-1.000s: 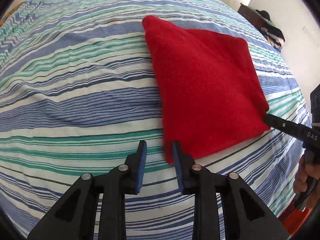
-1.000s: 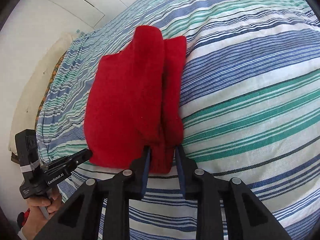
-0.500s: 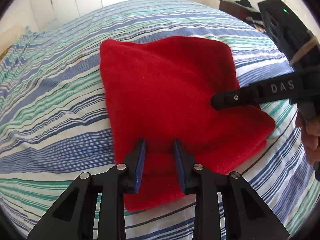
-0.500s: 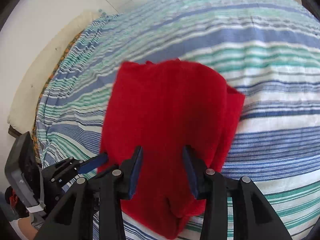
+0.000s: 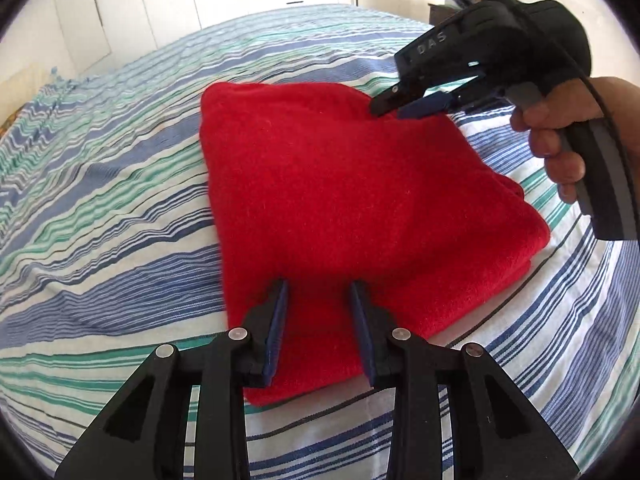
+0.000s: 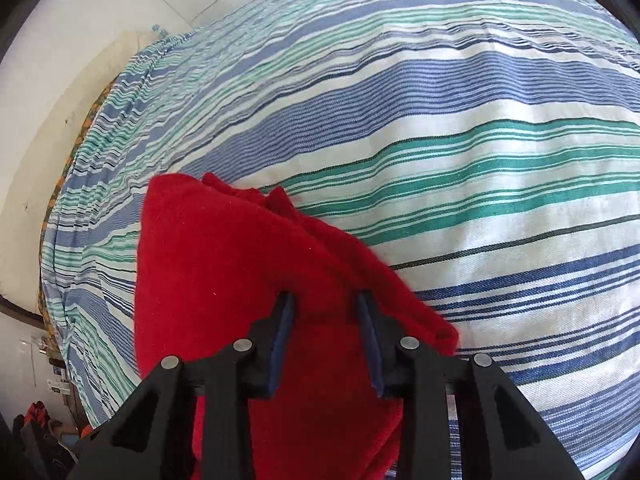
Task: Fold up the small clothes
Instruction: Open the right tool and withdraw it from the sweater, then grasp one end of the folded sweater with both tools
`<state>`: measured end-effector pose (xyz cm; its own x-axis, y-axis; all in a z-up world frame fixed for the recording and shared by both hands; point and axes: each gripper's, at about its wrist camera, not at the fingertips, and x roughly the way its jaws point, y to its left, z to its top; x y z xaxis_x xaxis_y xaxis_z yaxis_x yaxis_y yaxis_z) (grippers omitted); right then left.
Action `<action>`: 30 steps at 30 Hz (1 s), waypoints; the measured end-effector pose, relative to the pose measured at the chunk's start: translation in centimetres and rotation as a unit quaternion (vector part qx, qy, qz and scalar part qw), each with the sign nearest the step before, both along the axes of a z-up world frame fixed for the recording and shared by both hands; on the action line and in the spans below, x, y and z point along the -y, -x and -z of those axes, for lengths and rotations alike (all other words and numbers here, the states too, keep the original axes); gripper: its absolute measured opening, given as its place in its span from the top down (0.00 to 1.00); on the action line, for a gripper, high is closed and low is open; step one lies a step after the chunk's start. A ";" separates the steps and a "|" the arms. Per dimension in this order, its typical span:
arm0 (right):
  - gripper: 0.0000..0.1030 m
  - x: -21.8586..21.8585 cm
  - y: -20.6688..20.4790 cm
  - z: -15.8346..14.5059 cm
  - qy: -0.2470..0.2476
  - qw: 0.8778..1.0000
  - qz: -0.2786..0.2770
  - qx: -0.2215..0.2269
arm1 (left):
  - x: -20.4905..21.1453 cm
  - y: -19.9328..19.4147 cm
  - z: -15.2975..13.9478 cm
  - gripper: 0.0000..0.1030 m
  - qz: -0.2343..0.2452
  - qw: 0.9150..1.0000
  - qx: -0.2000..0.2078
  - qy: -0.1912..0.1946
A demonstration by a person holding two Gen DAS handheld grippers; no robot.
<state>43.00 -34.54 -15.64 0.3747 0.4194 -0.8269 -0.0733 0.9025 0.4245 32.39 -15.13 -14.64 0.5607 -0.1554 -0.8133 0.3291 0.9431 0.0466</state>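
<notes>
A red fleece garment (image 5: 340,208) lies folded into a thick, roughly square stack on the striped bed; it also shows in the right wrist view (image 6: 248,280). My left gripper (image 5: 319,284) is open, its fingers hovering over the garment's near edge with nothing between them. My right gripper (image 6: 326,298) is open above the garment's far right part; in the left wrist view the right gripper (image 5: 394,106) sits at the garment's far right corner, jaws apart.
The bedspread (image 5: 100,184) with blue, green and white stripes covers the whole bed (image 6: 460,140). White cupboard doors (image 5: 120,8) stand behind the bed. A bare hand (image 5: 560,140) holds the right gripper's handle.
The right gripper let go of the garment's corner, opened and moved over the stack to its far corner. The left gripper moved in from beside the garment to above its near edge.
</notes>
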 end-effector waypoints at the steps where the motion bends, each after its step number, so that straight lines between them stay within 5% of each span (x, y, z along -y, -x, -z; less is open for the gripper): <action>1: 0.66 0.2 1.1 -1.4 -0.004 1.000 0.001 0.024 | -0.2 0.1 -0.2 0.63 -0.006 1.000 -0.006 0.012; 6: 0.66 -1.9 10.1 -6.9 -0.035 0.988 -0.089 0.118 | -0.8 0.2 -0.8 0.41 -0.036 0.998 -0.037 0.043; 12: 0.63 -2.8 16.1 -0.3 0.044 0.993 -0.100 0.047 | -0.9 0.9 -1.2 0.33 -0.064 0.997 -0.051 0.011; 14: 0.47 -2.4 17.2 -0.6 0.046 0.994 -0.078 0.057 | -1.5 1.2 -1.5 0.32 -0.071 0.996 -0.053 0.008; 16: 0.40 -2.3 18.2 -1.5 0.043 0.994 -0.067 0.070 | -1.8 1.5 -1.8 0.32 -0.078 0.995 -0.054 0.006; 23: 0.34 -1.2 21.2 -2.3 0.033 0.995 -0.061 0.075 | -2.9 1.9 -2.5 0.32 -0.089 0.994 -0.060 0.002; 27: 0.31 0.8 20.9 -2.7 -0.008 0.997 -0.042 0.068 | -6.6 1.5 -3.5 0.17 -0.096 0.991 -0.061 0.071; 30: 0.21 3.6 19.1 -3.2 -0.050 0.996 0.010 0.074 | -9.5 -0.7 -3.6 0.15 -0.129 0.982 -0.075 0.119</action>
<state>23.89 -38.11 -12.40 0.4981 0.4872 -0.7173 -0.1234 0.8586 0.4975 33.10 -5.65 -10.99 0.4826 -0.2191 -0.8480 0.0639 0.9744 -0.2154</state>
